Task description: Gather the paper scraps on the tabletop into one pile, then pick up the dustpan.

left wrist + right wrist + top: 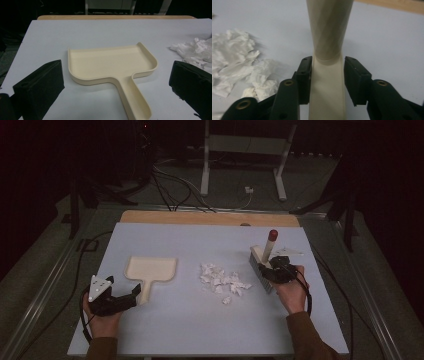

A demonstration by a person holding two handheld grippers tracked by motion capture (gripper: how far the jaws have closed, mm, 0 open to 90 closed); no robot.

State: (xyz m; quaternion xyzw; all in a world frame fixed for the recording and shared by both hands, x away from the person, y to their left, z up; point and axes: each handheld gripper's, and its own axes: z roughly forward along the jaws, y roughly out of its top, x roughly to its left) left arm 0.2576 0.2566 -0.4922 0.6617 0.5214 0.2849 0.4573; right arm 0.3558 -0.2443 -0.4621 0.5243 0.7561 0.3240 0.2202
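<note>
On the bench (165,330) there was one cream dustpan (150,270), one hand brush (264,261) with a red-tipped handle, and one loose heap of crumpled white paper scraps (222,281), too many and too small to count singly. Two grippers were there, left (127,296) and right (274,265).

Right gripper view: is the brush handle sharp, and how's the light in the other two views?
Right gripper view: brush handle soft, too close, paper scraps blurred. High view: table lit, surroundings dark. Left gripper view: dustpan evenly lit, mild shadow, no glare.
</note>
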